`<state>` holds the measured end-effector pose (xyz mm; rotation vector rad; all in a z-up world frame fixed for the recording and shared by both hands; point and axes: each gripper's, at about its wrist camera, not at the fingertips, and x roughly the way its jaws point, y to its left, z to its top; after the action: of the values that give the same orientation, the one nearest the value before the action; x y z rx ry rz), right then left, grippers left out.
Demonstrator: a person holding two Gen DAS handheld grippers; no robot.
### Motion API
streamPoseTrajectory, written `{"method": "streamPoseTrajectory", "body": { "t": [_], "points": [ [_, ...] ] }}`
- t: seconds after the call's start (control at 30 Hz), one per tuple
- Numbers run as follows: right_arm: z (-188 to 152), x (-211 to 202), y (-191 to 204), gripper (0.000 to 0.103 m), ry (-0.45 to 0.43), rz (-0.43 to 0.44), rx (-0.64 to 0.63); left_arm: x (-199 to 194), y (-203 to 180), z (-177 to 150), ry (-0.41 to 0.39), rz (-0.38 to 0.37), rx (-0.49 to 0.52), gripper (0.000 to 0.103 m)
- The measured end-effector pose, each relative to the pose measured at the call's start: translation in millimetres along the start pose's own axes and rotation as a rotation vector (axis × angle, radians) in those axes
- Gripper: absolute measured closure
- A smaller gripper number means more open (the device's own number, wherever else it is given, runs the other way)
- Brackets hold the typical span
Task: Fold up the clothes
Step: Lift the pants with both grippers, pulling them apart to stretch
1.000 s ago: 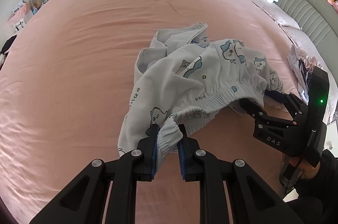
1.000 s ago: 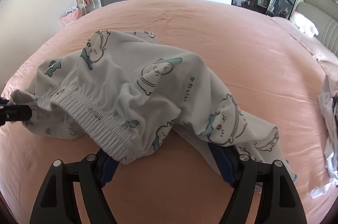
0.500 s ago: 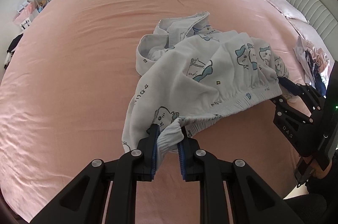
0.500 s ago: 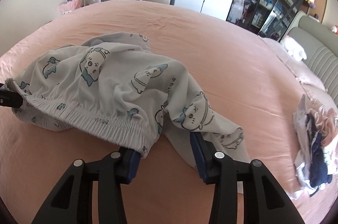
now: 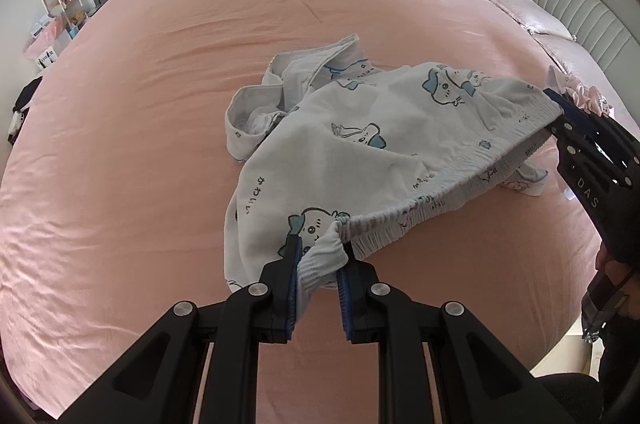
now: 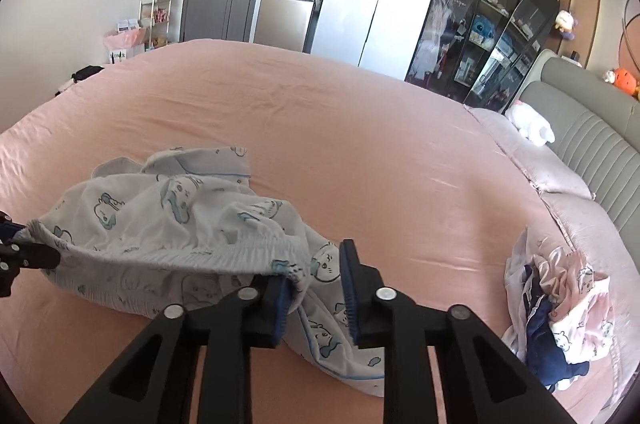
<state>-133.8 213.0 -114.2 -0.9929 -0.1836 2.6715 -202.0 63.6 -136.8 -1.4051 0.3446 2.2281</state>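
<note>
White pyjama trousers with blue cartoon prints lie crumpled on the pink bed. My left gripper is shut on one end of the elastic waistband. The band hangs taut above the sheet and runs across to my right gripper. In the right wrist view my right gripper is closing its jaws on the other end of the waistband, with cloth bunched between the blue pads. The trousers trail down to the sheet, and my left gripper shows at the left edge.
A pile of mixed clothes sits on the bed at the right, near the grey headboard and a white plush toy. Wardrobes and a fridge stand beyond the far edge. A hand holds the right gripper.
The right gripper's jaws came together on the waistband end and rose, lifting it off the sheet. The band now stretches between both grippers. The left gripper kept its hold.
</note>
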Motion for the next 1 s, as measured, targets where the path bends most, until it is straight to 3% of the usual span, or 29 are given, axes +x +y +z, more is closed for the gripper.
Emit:
{"method": "streamPoseTrajectory", "body": {
  "t": [0.4, 0.6, 1.0],
  "points": [
    [27, -6, -36, 0.095, 0.063, 0.21, 0.153, -17, -11, 4, -0.025, 0.014, 0.014, 0.088],
    [40, -11, -48, 0.095, 0.069, 0.266, 0.179, -24, -19, 12, -0.047, 0.025, 0.002, 0.088],
    [83, -56, -54, 0.095, -0.015, 0.27, 0.105, -65, -12, 42, -0.137, 0.05, -0.025, 0.088]
  ]
}}
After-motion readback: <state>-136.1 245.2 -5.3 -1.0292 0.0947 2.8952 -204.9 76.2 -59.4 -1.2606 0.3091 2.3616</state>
